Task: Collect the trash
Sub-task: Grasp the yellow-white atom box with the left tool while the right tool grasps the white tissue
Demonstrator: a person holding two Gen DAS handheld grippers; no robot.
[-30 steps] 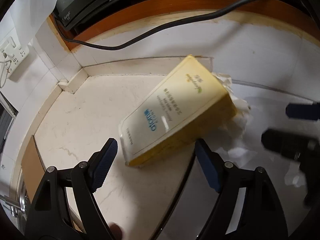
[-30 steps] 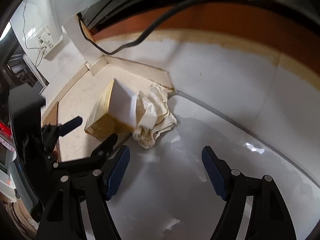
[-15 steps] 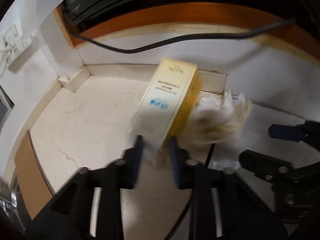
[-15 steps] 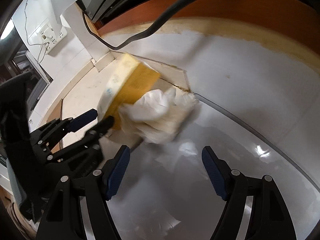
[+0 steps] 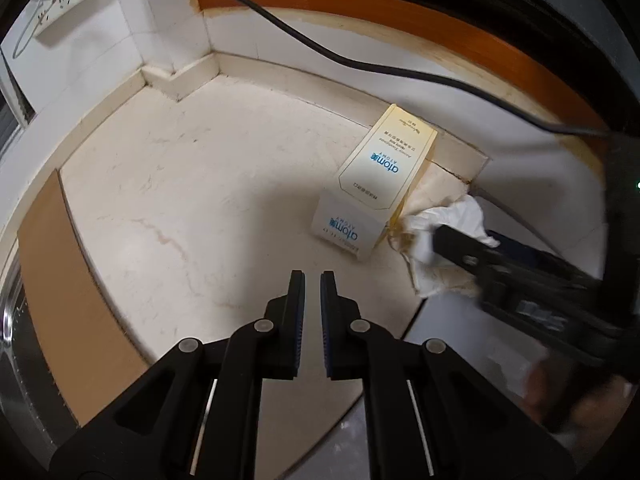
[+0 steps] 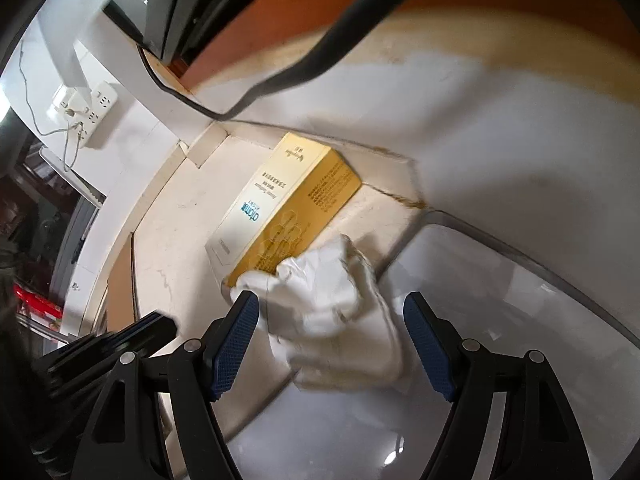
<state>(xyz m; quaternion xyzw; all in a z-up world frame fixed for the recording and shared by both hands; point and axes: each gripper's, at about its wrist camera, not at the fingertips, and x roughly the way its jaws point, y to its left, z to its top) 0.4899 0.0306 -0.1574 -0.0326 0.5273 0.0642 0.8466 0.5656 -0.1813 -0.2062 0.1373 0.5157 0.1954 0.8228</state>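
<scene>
A yellow and white carton [image 5: 380, 172] lies on the cream counter near the back wall; it also shows in the right wrist view [image 6: 288, 208]. A crumpled white tissue [image 5: 444, 248] lies against its right side. My left gripper [image 5: 312, 284] is shut and empty, pulled back in front of the carton. My right gripper [image 6: 332, 312] is open with its jaws on either side of the tissue [image 6: 328, 312], and shows as a dark blur in the left wrist view [image 5: 500, 276].
A black cable [image 5: 360, 60] runs along the white tiled back wall. A power strip [image 5: 60, 4] hangs on the left wall. A glossy white surface [image 6: 460, 400] meets the counter on the right. A brown board [image 5: 60, 280] lies along the left edge.
My left gripper shut, then drew back empty from the carton, which now lies flat nearer the wall. My right gripper moved forward around the tissue.
</scene>
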